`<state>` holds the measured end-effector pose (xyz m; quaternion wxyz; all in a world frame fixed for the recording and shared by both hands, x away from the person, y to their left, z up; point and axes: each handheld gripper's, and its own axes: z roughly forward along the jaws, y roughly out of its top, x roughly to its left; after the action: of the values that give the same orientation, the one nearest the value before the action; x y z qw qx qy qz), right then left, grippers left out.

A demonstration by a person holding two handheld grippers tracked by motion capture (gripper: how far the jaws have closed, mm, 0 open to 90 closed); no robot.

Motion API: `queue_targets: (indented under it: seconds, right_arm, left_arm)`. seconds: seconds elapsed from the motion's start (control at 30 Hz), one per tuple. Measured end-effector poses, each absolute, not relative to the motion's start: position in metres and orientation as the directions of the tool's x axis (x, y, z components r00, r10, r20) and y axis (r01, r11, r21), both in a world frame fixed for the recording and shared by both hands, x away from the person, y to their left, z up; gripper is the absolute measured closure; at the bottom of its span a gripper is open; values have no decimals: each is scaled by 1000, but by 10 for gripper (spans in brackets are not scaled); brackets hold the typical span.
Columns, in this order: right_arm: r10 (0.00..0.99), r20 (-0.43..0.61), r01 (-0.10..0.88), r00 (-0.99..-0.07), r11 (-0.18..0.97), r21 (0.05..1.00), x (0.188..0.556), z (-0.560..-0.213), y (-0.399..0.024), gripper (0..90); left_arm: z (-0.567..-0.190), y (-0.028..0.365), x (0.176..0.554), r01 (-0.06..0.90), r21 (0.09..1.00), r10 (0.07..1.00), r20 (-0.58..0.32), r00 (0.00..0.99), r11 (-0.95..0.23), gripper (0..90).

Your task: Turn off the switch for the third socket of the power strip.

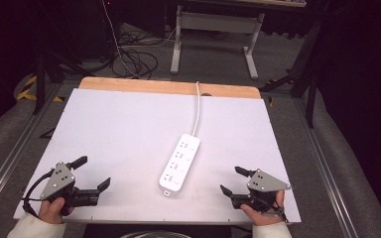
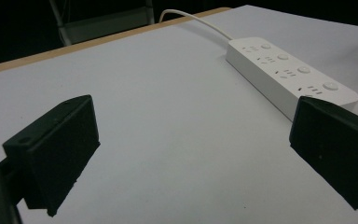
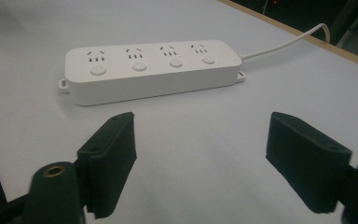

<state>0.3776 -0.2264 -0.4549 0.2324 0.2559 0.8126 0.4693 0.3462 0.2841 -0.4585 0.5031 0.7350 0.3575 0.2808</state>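
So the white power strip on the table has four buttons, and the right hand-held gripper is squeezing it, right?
Not quite. The power strip does have four buttons, but the right hand-held gripper isn't squeezing it. The right gripper view shows its jaws open on the table, apart from the strip, holding nothing.

white power strip [image 3: 151, 70] sits flat on the white tabletop [image 1: 119, 129], out ahead of the right jaws and off past the left pair's right jaw (four sockets, each with a button). Its white cord [image 1: 197, 106] runs off the far edge.
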Motion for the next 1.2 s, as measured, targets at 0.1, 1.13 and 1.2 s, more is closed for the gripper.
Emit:
queue_targets:
  seconds: [0.1,1.13,1.2]
  right_arm:
    - [639,-148,201,-755,440,875,378,-450,-227,326]
    - [538,-86,188,-839,433,882,417,-408,-170,437]
    - [532,-87,185,-842,437,880,419,-406,-166,437]
  left_arm:
    - [-459,283,346,244,941,810,51,584,-235,17]
    - [-459,282,346,249,935,814,65,578,-251,18]
    - [-459,282,346,249,934,812,69,580,-257,18]
